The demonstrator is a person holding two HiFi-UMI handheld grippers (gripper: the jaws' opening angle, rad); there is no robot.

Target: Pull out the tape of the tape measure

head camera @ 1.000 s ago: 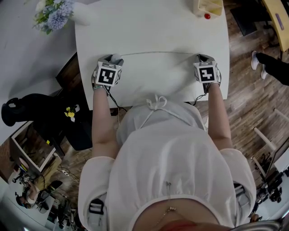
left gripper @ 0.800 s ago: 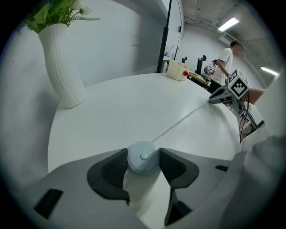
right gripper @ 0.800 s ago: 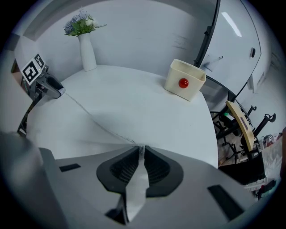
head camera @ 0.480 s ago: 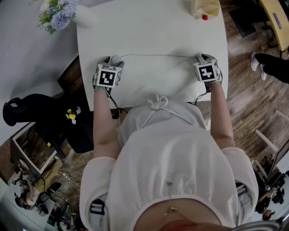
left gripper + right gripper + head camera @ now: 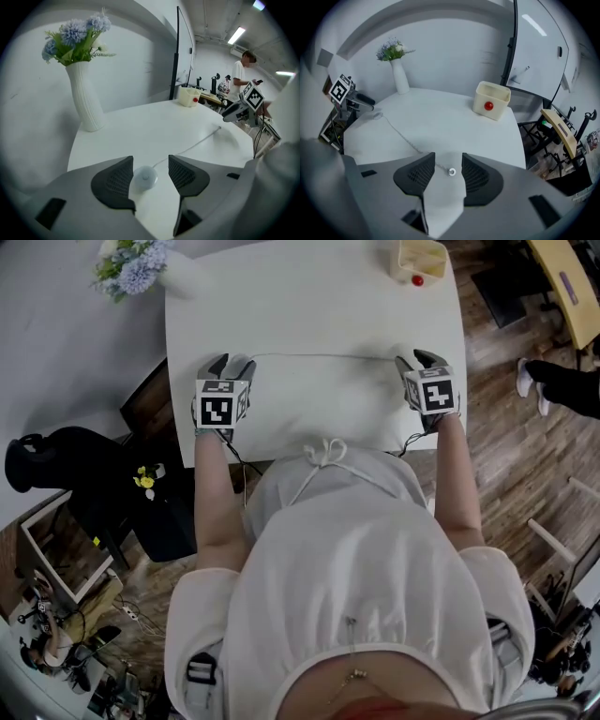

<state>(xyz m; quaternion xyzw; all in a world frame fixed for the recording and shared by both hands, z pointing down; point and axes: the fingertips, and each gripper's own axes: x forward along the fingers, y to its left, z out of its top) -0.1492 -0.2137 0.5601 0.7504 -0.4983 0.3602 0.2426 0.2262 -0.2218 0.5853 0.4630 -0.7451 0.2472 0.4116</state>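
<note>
Lower centre of the left gripper view, on one white tabletop (image 5: 309, 296): one round white tape measure case (image 5: 145, 177), loose inside the wide left claw (image 5: 150, 173). Across mid-frame in head view: one thin white tape (image 5: 323, 355). Opening around its one small ring (image 5: 452, 172), untouched: right claw (image 5: 447, 171). Upper left: one white ribbed vase (image 5: 86, 98).

Bright, even indoor light comes from ceiling strips (image 5: 236, 35), one flaring white. The white bench (image 5: 309, 315) is nearly blown out, so the pale tape (image 5: 323, 355) barely shows; shadows are faint and soft. Both gripper views bulge, with black corners and blurred edges.
</note>
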